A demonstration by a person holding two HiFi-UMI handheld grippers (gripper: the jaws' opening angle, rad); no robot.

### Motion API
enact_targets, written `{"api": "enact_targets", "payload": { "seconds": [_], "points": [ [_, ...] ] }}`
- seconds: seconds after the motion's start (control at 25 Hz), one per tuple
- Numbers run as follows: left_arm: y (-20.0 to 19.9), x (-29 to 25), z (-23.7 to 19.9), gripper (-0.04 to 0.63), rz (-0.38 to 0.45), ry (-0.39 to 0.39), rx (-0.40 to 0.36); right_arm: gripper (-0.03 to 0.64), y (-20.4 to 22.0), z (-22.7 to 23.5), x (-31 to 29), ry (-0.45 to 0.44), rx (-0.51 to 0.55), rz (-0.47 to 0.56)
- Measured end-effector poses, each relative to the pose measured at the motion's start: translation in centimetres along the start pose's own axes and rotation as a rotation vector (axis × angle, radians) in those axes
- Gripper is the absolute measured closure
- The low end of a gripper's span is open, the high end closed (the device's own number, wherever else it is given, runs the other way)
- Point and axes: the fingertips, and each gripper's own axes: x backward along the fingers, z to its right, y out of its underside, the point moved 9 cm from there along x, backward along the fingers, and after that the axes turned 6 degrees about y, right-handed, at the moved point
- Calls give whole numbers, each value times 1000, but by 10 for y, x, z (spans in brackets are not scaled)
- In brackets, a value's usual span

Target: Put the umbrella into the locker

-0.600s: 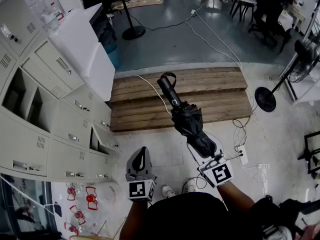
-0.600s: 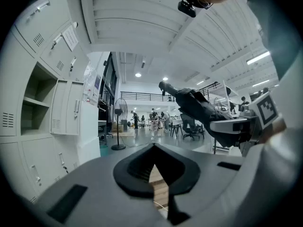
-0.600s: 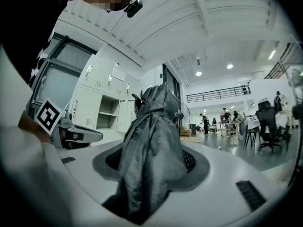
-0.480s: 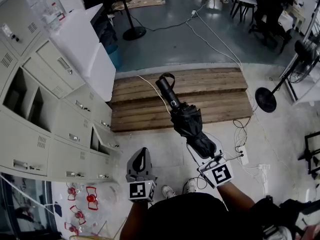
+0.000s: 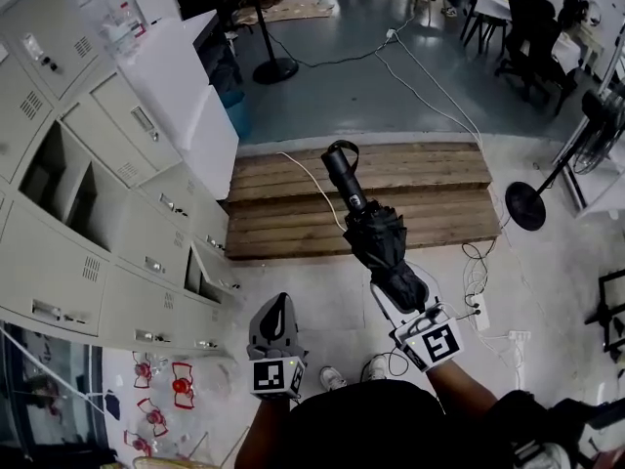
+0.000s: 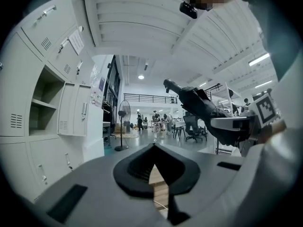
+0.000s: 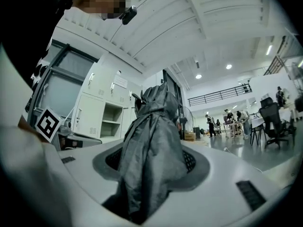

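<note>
At the left, the bank of pale grey metal lockers (image 5: 107, 262), with its open upper compartment (image 5: 63, 179), now sits a little further into the head view than half a second ago. The slatted wooden platform (image 5: 273, 223) has slid likewise. The left gripper (image 5: 278, 306) is held level, its jaws closed together with nothing between them. The folded black fabric umbrella (image 5: 376, 237) is kept clamped by its canopy end in the right gripper (image 5: 402, 301), with the handle pointing away, well apart from the lockers. Only a small shift has been made, and the grip is unchanged. The carry is judged unfinished: the umbrella must yet be swung leftward to an open compartment.
</note>
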Motion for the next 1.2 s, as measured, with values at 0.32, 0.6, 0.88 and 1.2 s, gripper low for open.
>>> {"api": "enact_targets", "payload": {
  "seconds": [0.32, 0.6, 0.88, 1.2],
  "points": [
    [-5, 21, -28, 600, 21, -28, 1, 390, -7, -33, -24, -57, 26, 29],
    [3, 44, -78, 600, 38, -73, -1, 390, -1, -73, -59, -97, 15, 28],
    [0, 59, -116, 600, 29, -136, 8, 390, 3, -105, -100, -178, 19, 41],
    [6, 52, -163, 600, 18, -248, 15, 390, 12, -121, -176, -282, -10, 45]
  ]
}}
